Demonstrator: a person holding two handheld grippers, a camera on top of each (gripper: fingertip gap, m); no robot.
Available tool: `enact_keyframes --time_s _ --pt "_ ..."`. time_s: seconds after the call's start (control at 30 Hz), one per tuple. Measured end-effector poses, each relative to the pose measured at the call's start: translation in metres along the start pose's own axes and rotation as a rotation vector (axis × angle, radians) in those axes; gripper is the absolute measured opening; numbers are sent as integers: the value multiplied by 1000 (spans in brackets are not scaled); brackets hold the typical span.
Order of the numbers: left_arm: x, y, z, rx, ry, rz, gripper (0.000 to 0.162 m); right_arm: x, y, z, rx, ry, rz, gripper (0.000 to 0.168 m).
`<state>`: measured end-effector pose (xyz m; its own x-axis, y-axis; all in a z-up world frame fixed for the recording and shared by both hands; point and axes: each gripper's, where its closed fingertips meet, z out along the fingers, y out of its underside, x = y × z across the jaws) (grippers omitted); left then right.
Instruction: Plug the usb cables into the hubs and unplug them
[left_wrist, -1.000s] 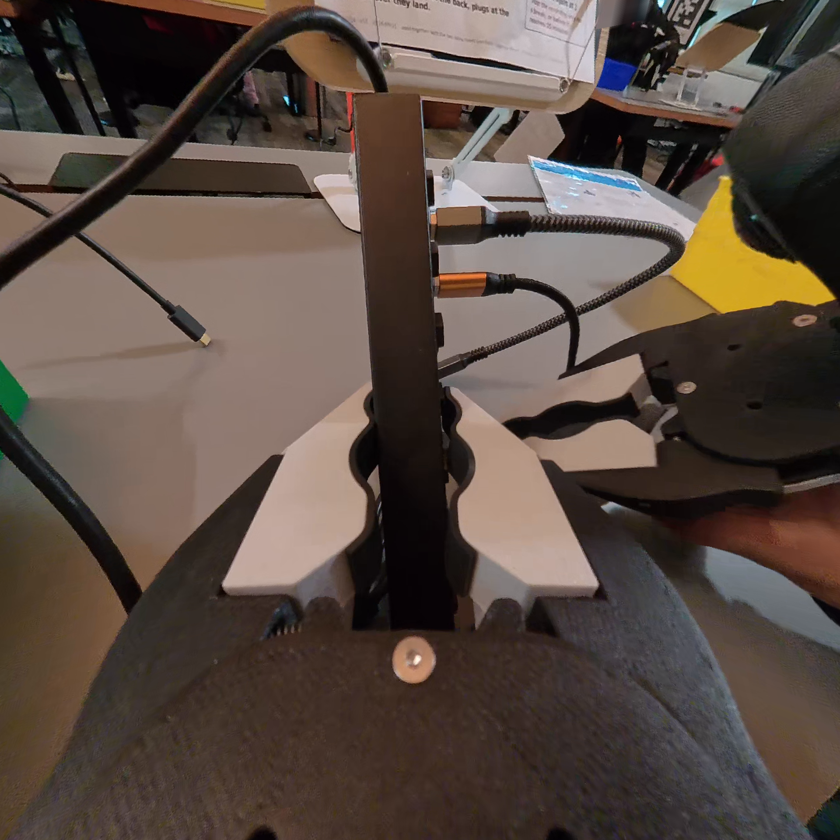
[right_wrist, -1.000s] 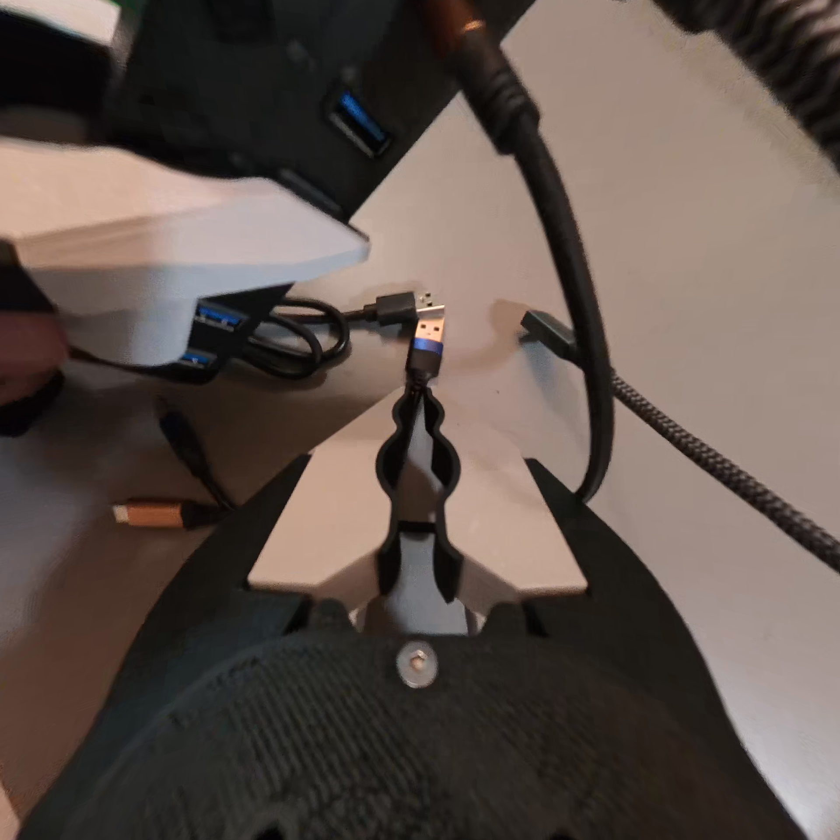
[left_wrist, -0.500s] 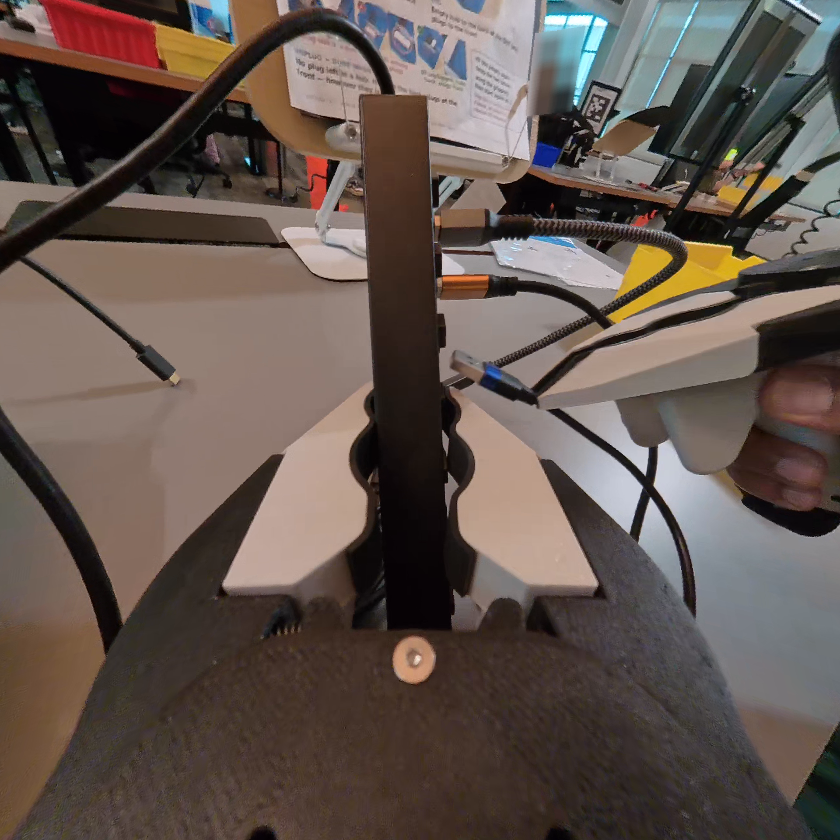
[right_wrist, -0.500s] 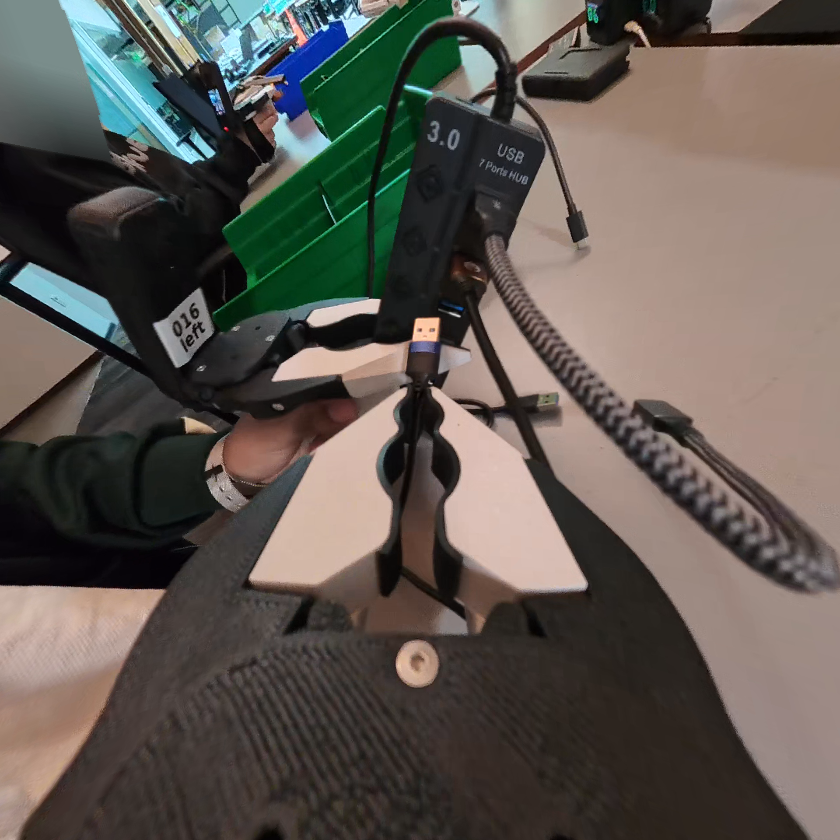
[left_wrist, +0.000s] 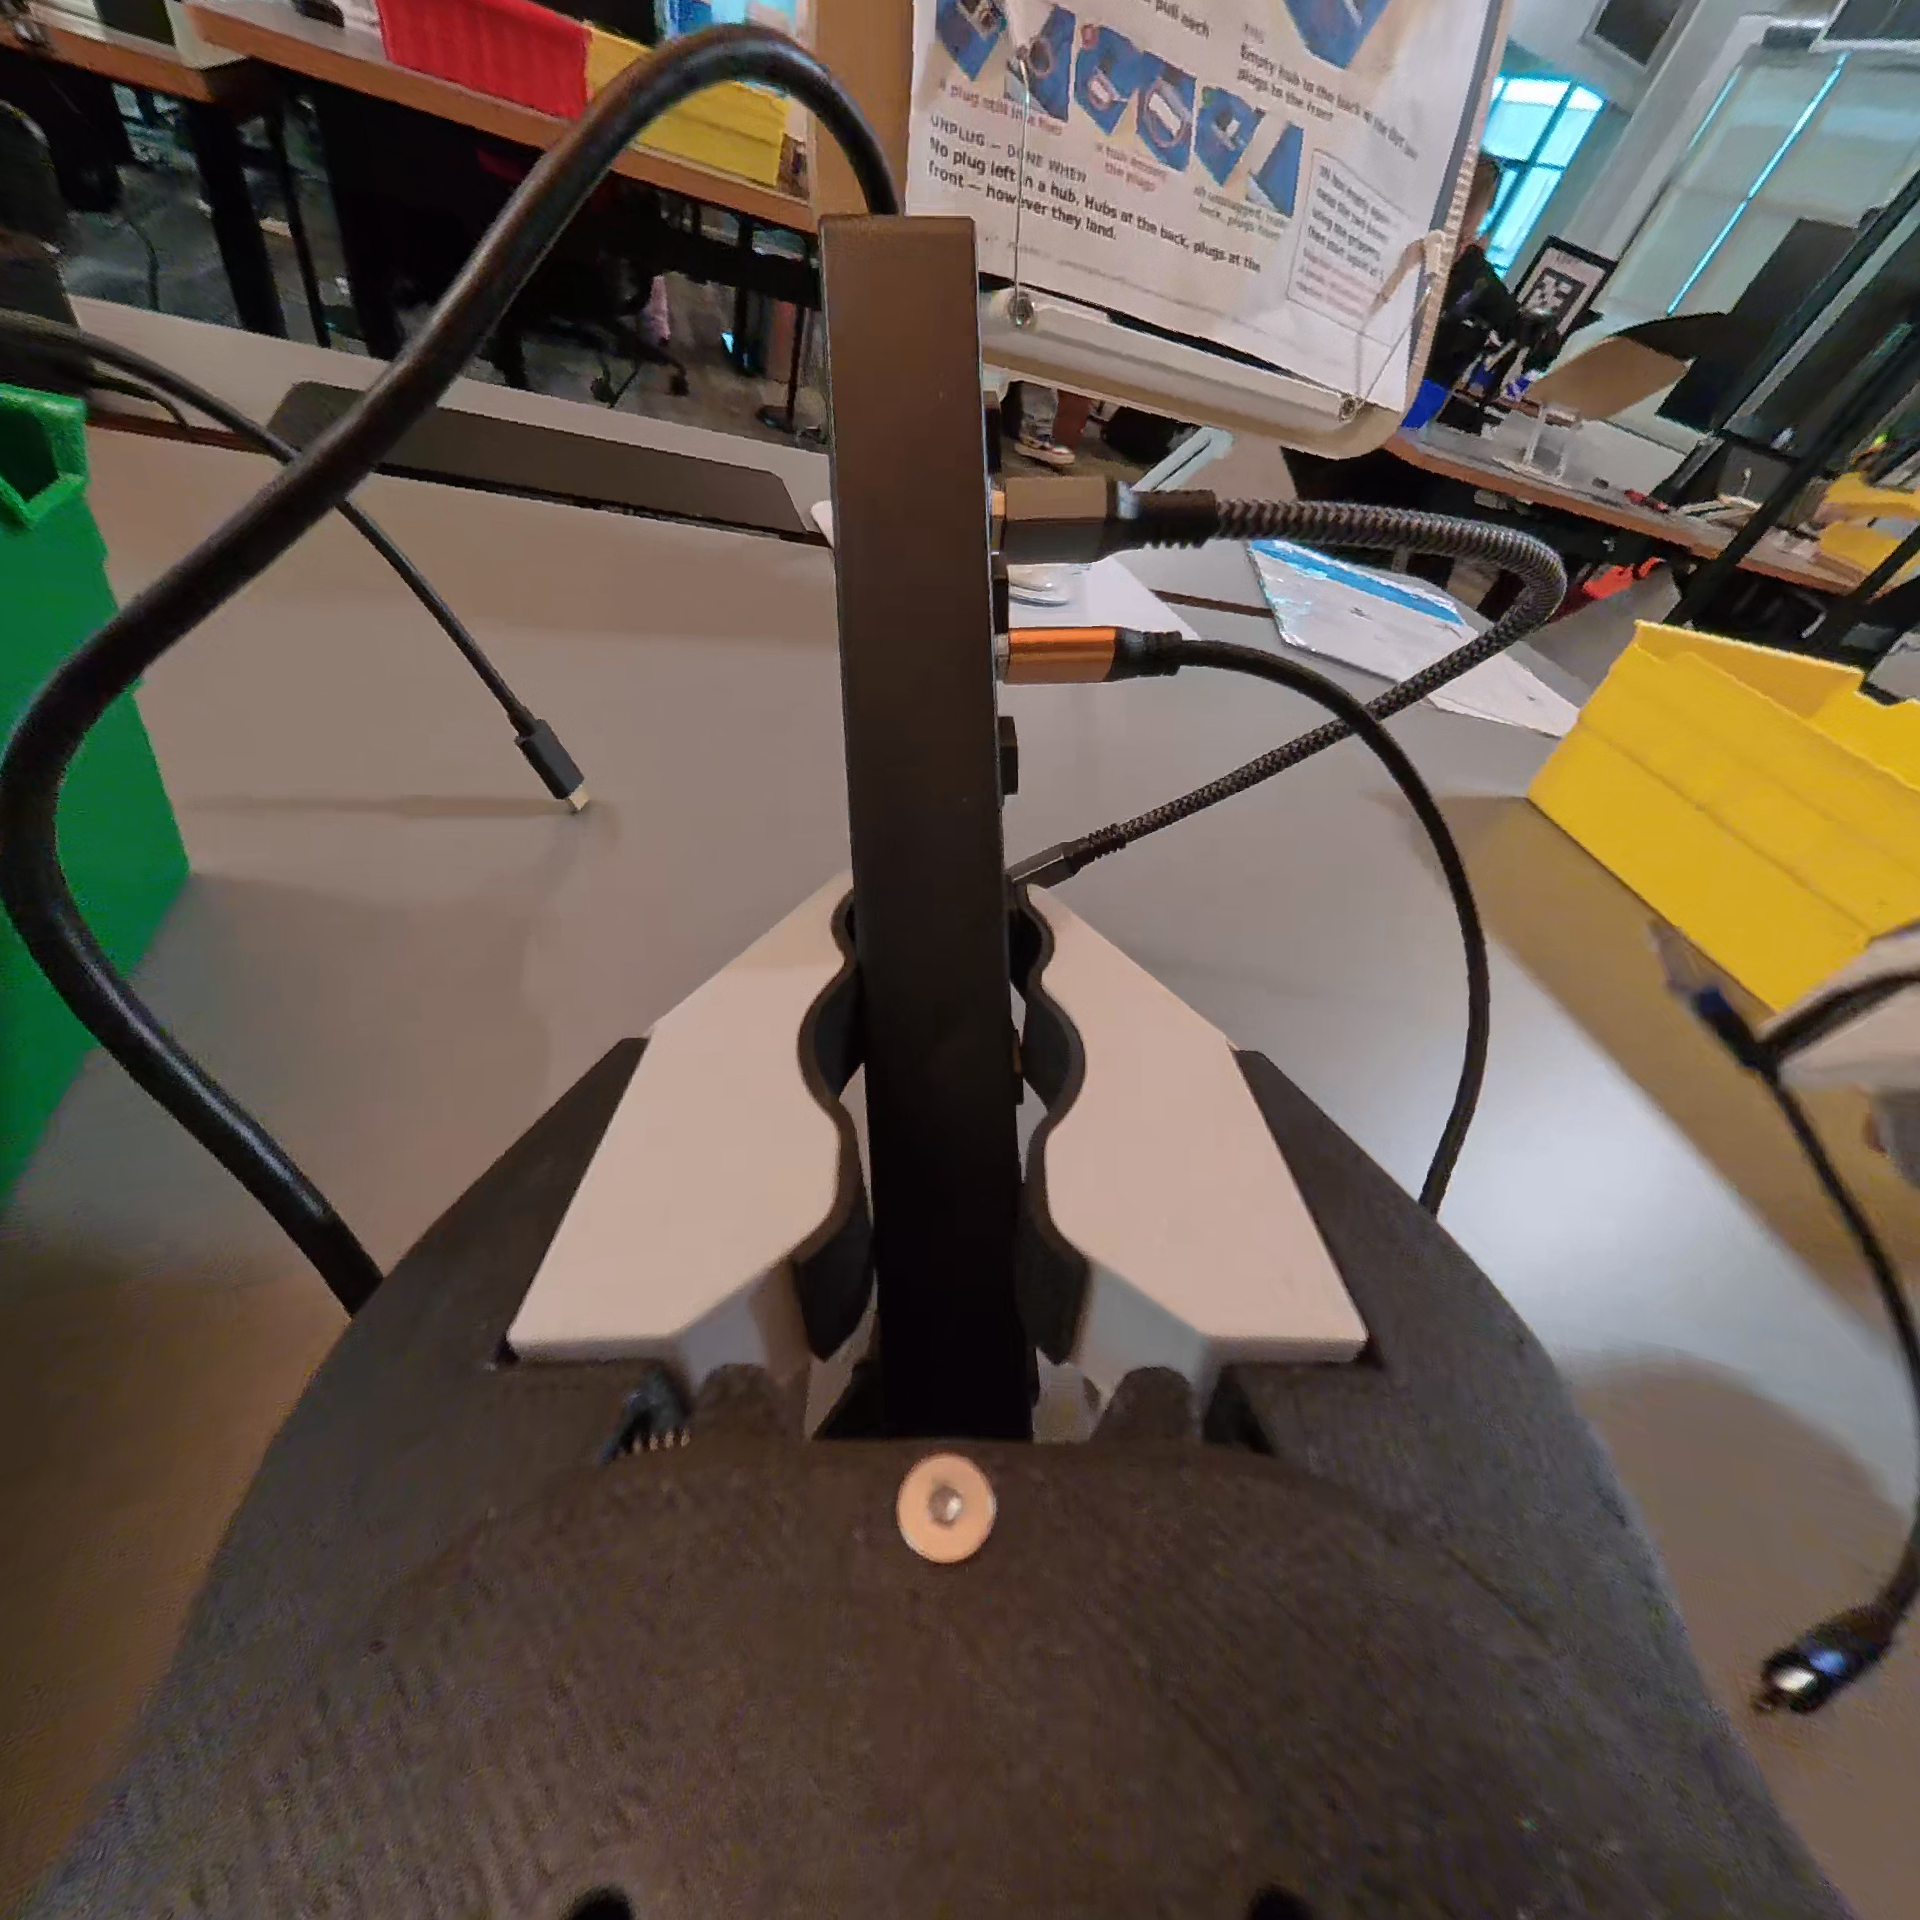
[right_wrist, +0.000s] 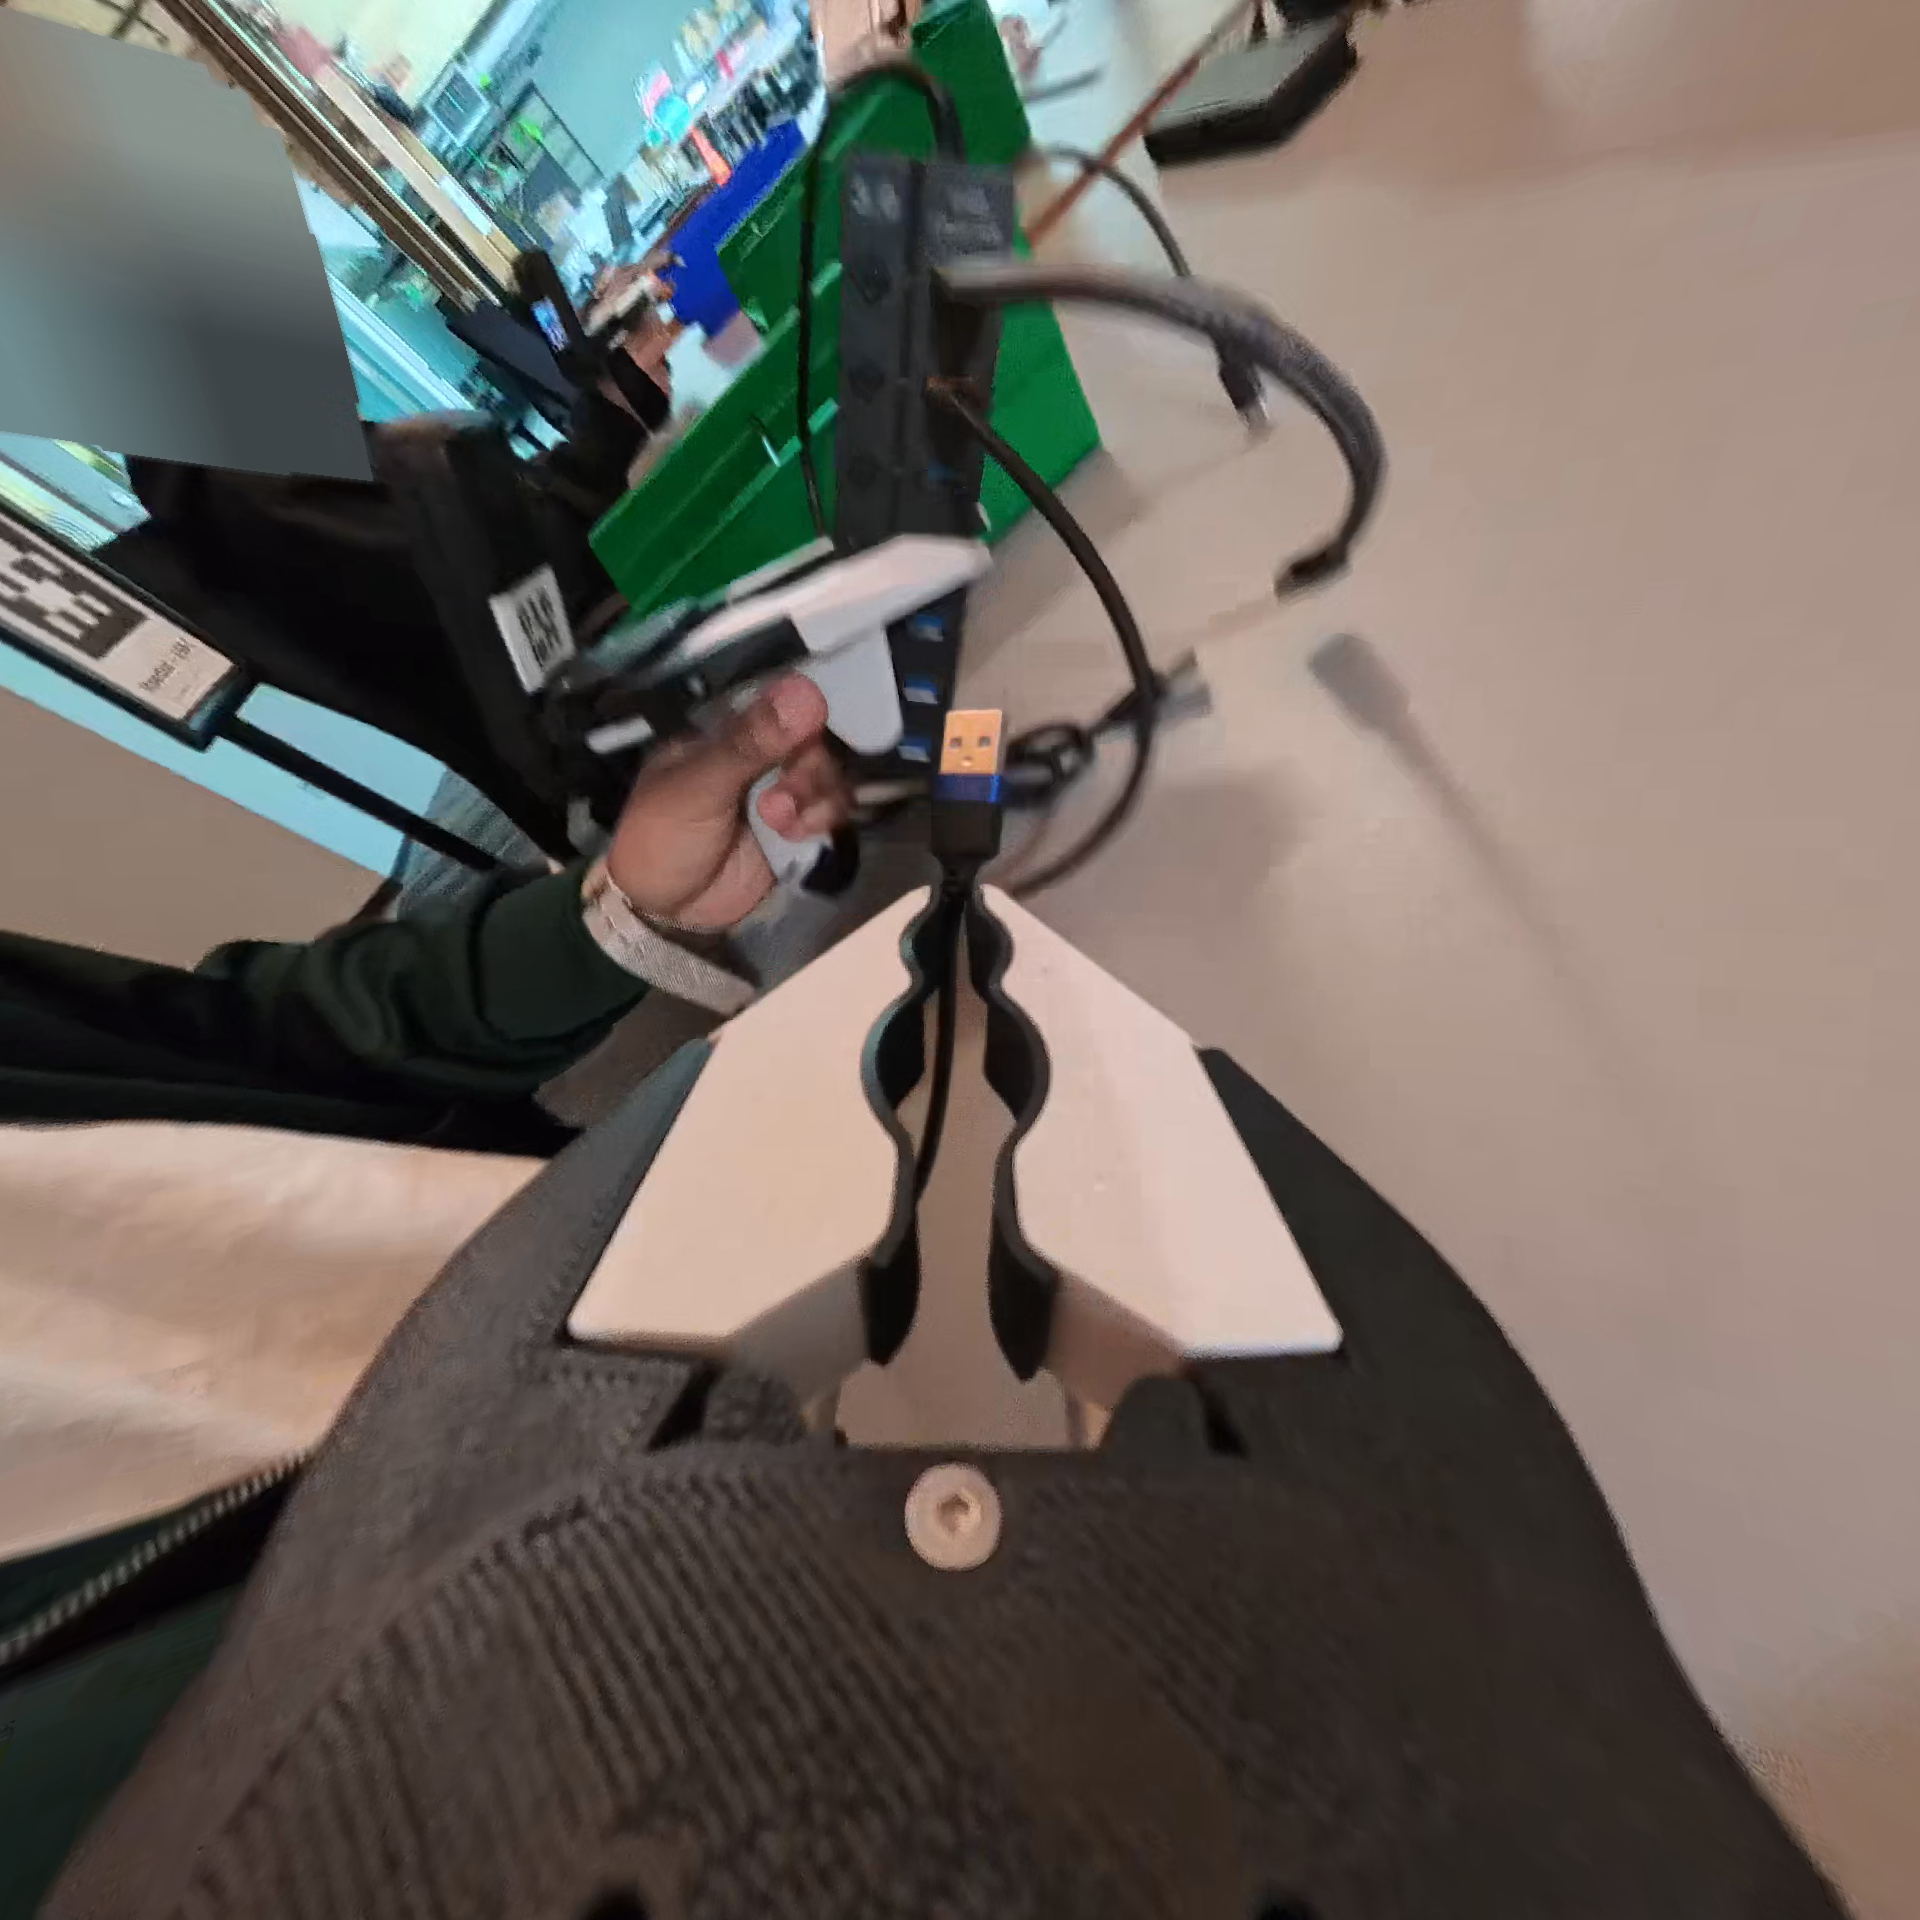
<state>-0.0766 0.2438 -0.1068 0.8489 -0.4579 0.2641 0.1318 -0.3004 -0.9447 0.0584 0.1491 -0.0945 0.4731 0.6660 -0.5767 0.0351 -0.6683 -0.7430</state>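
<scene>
My left gripper (left_wrist: 930, 904) is shut on a black USB hub (left_wrist: 909, 623) and holds it upright above the table. A grey braided-cable plug (left_wrist: 1060, 514) and an orange plug (left_wrist: 1060, 655) sit in the hub's right side. My right gripper (right_wrist: 956, 904) is shut on a thin black cable just behind its blue-collared USB-A plug (right_wrist: 971, 753), which points forward. In the right wrist view the hub (right_wrist: 914, 343) stands farther off, held by the left gripper (right_wrist: 831, 613). The right gripper (left_wrist: 1839, 997) shows blurred at the right edge of the left wrist view, apart from the hub.
A green bin (left_wrist: 52, 727) stands at the left and yellow bins (left_wrist: 1714, 810) at the right. A loose small-plug cable end (left_wrist: 551, 764) lies on the grey table (left_wrist: 416, 935). An instruction sheet on a stand (left_wrist: 1195, 156) is behind. A person's hand (right_wrist: 717, 831) holds the left gripper.
My right gripper has drawn back from the hub with the blue plug still in it, now farther to the right. The left gripper still holds the hub upright.
</scene>
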Motion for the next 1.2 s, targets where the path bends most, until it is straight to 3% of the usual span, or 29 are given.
enact_keyframes --time_s 0.2,0.43,0.47,0.53,0.63,0.77,0.93,1.07,1.2 --pt "-2 1 0 -7 0 -14 23 37 63 -33 -100 255 -206 3" --pt "2 1 1 -12 1 17 22 26 85 -23 -193 292 -367 3" --pt "2 2 1 -13 2 20 23 25 88 -22 -207 306 -378 9" --pt "3 2 1 -13 4 23 22 14 94 -21 -230 292 -416 39" --pt "2 2 1 -13 9 15 22 -10 103 -26 -243 262 -552 48" --pt "1 2 1 -16 10 -1 22 -10 130 -41 -323 342 -759 60" --pt "1 2 1 -20 10 2 22 -12 134 -34 -324 382 -850 35" --pt "2 2 1 -17 10 11 22 -18 131 -24 -309 363 -848 54" --pt "2 2 1 -20 14 9 22 -21 129 -27 -301 372 -881 40"
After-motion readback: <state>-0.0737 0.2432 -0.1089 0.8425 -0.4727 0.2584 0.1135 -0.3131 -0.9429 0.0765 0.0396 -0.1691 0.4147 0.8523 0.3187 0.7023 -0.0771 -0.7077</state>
